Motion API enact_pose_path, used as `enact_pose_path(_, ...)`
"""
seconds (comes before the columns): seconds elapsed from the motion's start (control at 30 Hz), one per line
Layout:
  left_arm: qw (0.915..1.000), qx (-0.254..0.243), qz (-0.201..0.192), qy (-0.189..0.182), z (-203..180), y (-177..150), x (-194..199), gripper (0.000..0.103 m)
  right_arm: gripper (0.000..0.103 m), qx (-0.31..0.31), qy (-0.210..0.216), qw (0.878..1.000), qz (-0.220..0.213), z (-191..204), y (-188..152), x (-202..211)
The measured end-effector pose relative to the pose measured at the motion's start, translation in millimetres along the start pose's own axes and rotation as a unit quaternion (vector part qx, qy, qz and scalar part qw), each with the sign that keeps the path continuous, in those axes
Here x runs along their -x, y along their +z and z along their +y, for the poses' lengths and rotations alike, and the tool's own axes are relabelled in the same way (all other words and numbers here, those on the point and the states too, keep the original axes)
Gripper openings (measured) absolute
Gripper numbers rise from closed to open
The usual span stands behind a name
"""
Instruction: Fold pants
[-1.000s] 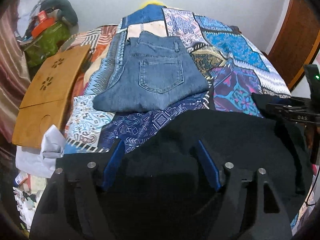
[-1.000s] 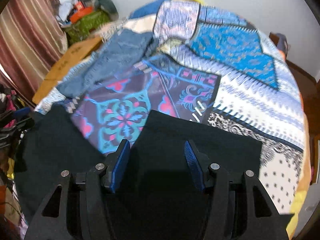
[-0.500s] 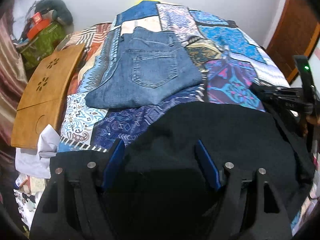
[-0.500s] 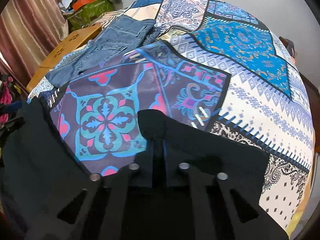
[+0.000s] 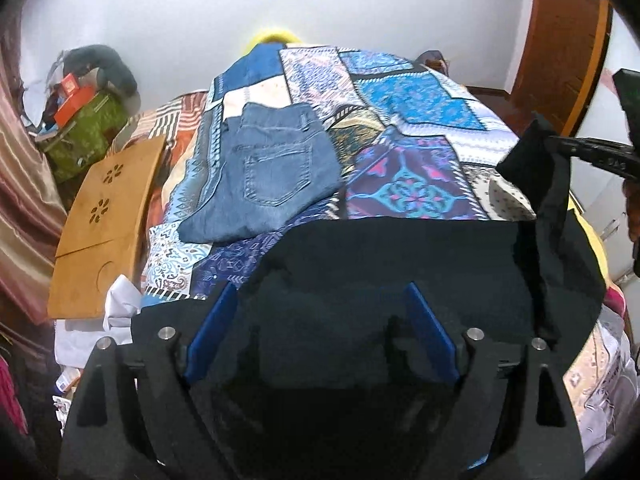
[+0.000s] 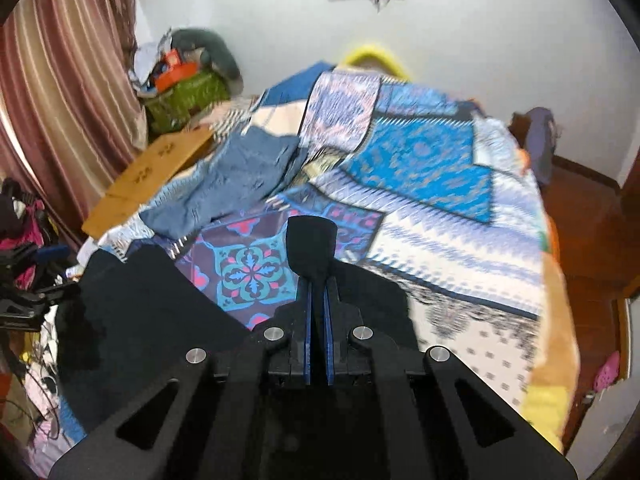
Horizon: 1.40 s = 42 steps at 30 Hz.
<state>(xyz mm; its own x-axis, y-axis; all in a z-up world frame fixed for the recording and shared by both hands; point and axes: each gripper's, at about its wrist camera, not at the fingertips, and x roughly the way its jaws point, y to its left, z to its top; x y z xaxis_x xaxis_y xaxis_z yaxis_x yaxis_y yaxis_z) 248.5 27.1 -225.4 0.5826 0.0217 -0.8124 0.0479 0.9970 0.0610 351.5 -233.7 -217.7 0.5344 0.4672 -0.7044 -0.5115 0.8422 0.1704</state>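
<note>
The bed [image 5: 420, 92] fills most of what I see, spread with a patchwork quilt [image 6: 420, 168] of blue, purple and cream printed panels, soft and slightly rumpled. On its far left lies a pair of folded blue jeans [image 5: 272, 172], coarse denim with a stitched back pocket facing up; I judge these already done. Left of the bed leans a flat wooden board [image 5: 104, 216] with flower-shaped cutouts.

The black pants [image 5: 400, 264] are my work now: a matte, limp dark cloth draped over the near edge of the bed, with 1 corner raised on the right.

My right gripper [image 6: 318, 304] has its jaws closed tight on that corner, and a rounded tuft of black fabric stands up beyond the blue pads [image 6: 307, 332]. My left gripper [image 5: 320, 336] hangs over the near left part of the pants with its jaws opening wide; cloth lies beneath and between them, but the pads do not press on it.

I judge this the start of a fold. Next, the left jaws need to close on the matching near corner, so both corners can be carried together toward the far side, keeping the cloth taut and even.
</note>
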Motion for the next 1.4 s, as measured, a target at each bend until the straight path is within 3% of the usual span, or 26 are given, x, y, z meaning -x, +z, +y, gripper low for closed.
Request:
enact_pose_path(0.2,0.9997,-0.019,0.011,-0.014,-33,-7,8,0.091,0.004,-0.011,-0.015,1.0,-0.019,-14,-29,54)
enact_pose_path(0.3,0.9991,-0.031,0.02,-0.021,-52,-16,10,0.091,0.004,-0.018,-0.033,0.999,-0.021,-23,-61,78)
enact_pose_path(0.63,0.9969,-0.058,0.052,-0.014,-83,-52,4,0.091,0.005,-0.092,-0.061,0.993,0.033,-57,-169,79)
enact_pose_path(0.77,0.9962,-0.046,0.073,-0.011,-80,-62,-6,0.091,0.013,-0.139,-0.067,0.987,0.049,-68,-204,67)
enact_pose_path(0.87,0.9964,-0.045,0.072,-0.007,-77,-59,-6,0.091,0.034,-0.158,-0.08,0.982,0.071,-75,-220,66)
enact_pose_path(0.97,0.9972,-0.042,0.062,-0.006,-75,-48,-4,0.091,0.039,-0.164,-0.095,0.979,0.073,-84,-222,78)
enact_pose_path(1.17,0.9979,-0.036,0.052,-0.014,-81,-22,-11,0.091,0.041,-0.168,-0.1,0.981,0.015,-101,-200,98)
enact_pose_path(1.4,0.9961,-0.047,0.069,-0.026,-100,-17,-33,0.091,0.041,-0.172,-0.102,0.98,0.006,-122,-168,64)
